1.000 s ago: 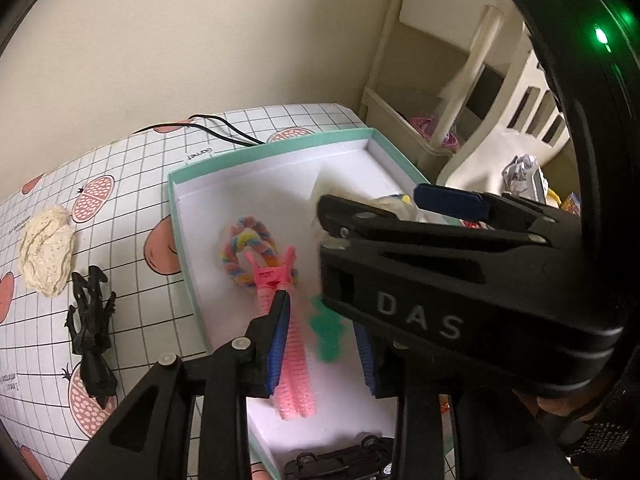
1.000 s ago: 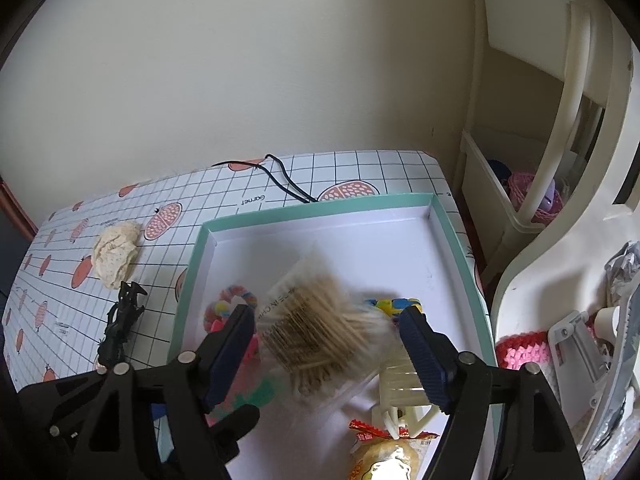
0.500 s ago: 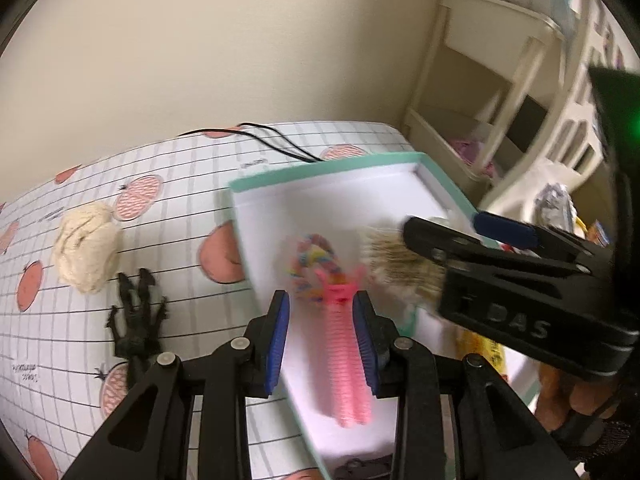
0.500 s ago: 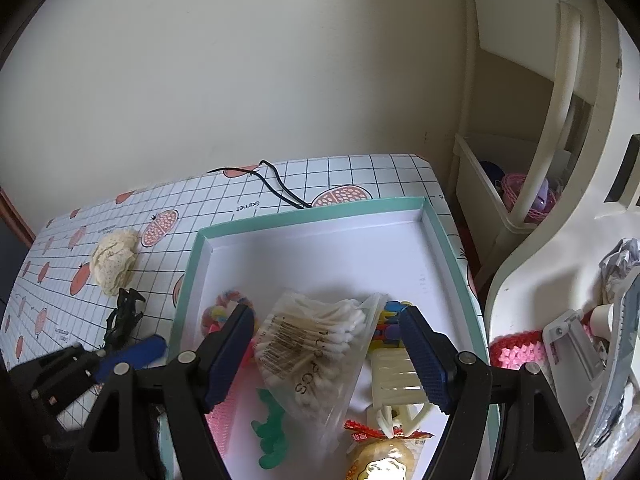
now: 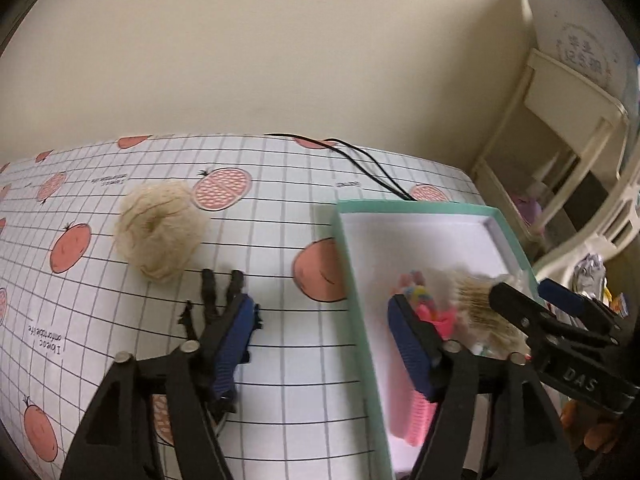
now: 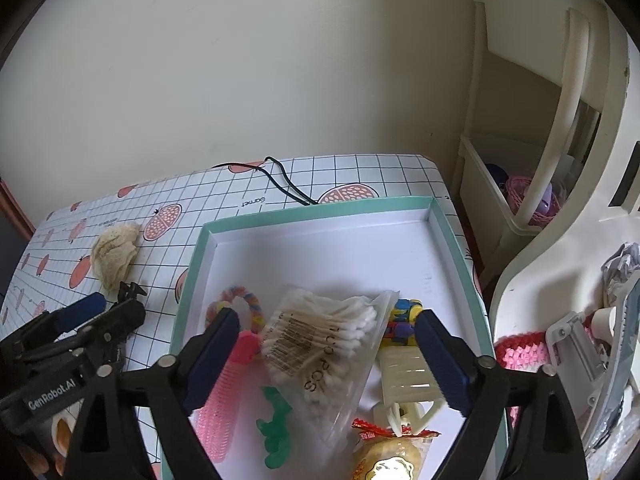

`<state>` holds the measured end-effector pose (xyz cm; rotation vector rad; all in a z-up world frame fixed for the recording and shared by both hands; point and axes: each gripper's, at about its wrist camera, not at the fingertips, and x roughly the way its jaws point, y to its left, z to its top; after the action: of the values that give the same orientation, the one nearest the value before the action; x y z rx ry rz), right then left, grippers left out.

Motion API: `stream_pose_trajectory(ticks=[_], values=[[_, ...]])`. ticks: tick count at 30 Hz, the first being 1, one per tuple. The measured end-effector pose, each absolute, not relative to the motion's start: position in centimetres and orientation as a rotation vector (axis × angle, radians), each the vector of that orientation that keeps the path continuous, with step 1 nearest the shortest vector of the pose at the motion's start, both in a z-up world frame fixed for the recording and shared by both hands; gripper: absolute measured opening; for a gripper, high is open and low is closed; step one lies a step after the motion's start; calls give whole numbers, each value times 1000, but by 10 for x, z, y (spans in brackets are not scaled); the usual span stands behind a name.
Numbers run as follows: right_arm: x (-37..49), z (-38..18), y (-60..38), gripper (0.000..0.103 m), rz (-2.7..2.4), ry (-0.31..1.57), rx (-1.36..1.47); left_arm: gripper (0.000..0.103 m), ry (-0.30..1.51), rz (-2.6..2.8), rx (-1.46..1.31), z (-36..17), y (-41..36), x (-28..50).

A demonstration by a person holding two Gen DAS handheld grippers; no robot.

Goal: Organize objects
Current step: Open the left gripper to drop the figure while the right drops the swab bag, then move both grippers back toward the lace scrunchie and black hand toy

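Note:
My left gripper (image 5: 320, 344) is open over the tablecloth, between the black claw clip (image 5: 216, 300) and the teal box (image 5: 352, 264). The clip lies partly behind my left finger (image 5: 232, 344). A beige scrunchie (image 5: 160, 232) sits further back on the cloth. My right gripper (image 6: 328, 360) is open above the box (image 6: 320, 210). A bag of cotton swabs (image 6: 332, 340) lies on the box floor between its fingers, untouched. In the box are also a pink hair roller (image 6: 224, 400), a green clip (image 6: 276, 428), a rainbow hair tie (image 6: 240, 300) and a cream claw clip (image 6: 408, 376).
A snack packet (image 6: 388, 452) lies at the box's near edge. A black cable (image 6: 288, 188) runs across the back of the table by the wall. A cream shelf unit (image 6: 552, 140) with baskets stands right of the table. The table's right edge is close to the box.
The cotton swab bag dropped from my right gripper and settled in the box. My left gripper swung left out of the box toward the black clip and opened wide.

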<state>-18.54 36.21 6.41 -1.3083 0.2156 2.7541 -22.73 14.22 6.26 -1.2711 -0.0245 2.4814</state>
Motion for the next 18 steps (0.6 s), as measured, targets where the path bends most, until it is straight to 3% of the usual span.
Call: stream_pose_trajectory(ticks=[4,10,18], values=[[-185,64,361,103,2762,213,-1304,86,-53,2509,-1275,61,135,-232],[-186,62,357,103,2764,200,-1305,101,-83,2547,-1249,63,125,-236],[-187,62,350,103,2767,174,-1306,103,-107,2593,-1232,67,109,-241]])
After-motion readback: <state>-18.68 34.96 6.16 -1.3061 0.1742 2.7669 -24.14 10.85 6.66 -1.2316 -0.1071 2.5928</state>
